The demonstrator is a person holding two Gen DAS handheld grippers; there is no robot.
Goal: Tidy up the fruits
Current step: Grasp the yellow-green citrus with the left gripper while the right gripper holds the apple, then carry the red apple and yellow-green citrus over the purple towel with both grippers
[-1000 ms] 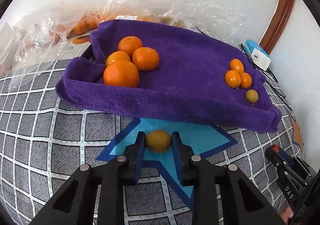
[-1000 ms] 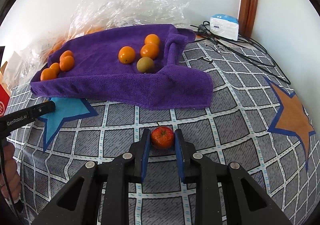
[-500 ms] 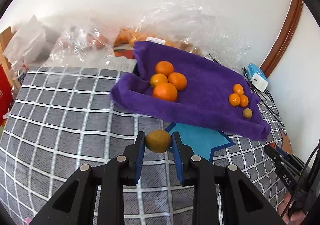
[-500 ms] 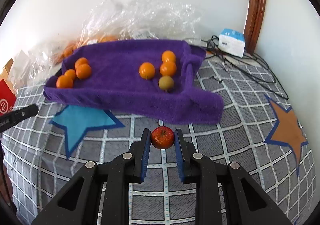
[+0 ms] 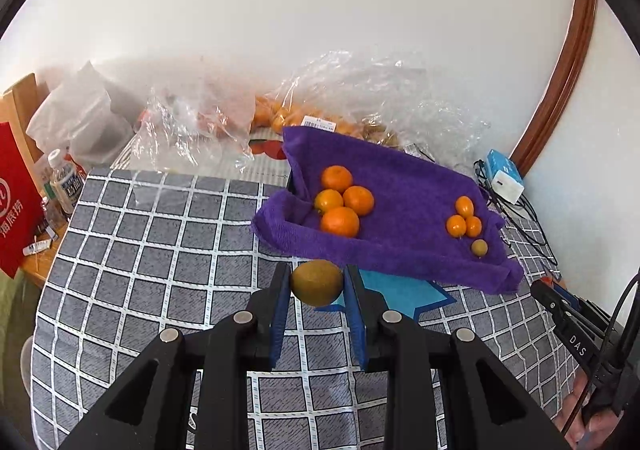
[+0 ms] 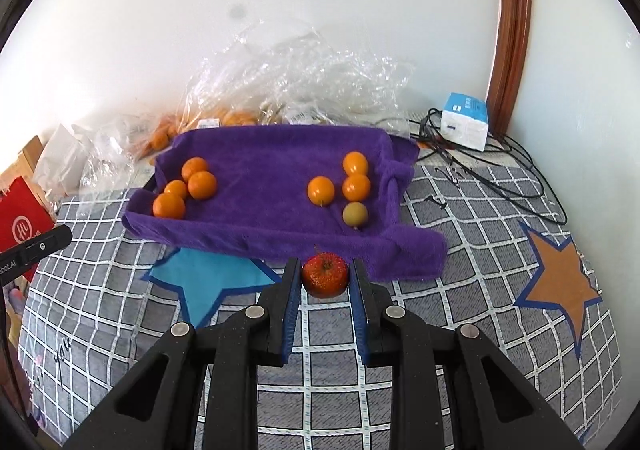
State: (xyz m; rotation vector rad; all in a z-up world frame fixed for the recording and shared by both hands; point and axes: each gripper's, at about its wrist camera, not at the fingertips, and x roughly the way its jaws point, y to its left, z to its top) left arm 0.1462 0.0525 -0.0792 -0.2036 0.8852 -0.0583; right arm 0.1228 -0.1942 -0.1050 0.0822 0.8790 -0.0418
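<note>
- The left gripper (image 5: pixel 317 282) is clamped on a greenish-brown fruit (image 5: pixel 317 283), its blue pads pressing both sides, with the fruit held in the air above the checked cloth (image 5: pixel 160 270).
- The right gripper (image 6: pixel 325 277) is closed around a small red fruit (image 6: pixel 325 275), stem uppermost, also held clear of the cloth.
- Just beyond both grippers lies a purple towel (image 6: pixel 264 226) with raised edges, its near rim overlapping a blue star (image 6: pixel 208 282) on the cloth.
- On the towel's left part sit four mandarins (image 6: pixel 187 188), touching one another in a cluster.
- On its right part sit three smaller orange fruits (image 6: pixel 344 180) close together, with a small greenish fruit (image 6: pixel 355 214) just in front of them.
- An orange star (image 6: pixel 560 282) marks the cloth to the right, well apart from the towel.
- Behind the towel, against the wall, are crumpled clear plastic bags (image 6: pixel 300 78) with more orange fruit inside.
- A white and blue box (image 6: pixel 466 121) with black cables stands at the far right corner.
</note>
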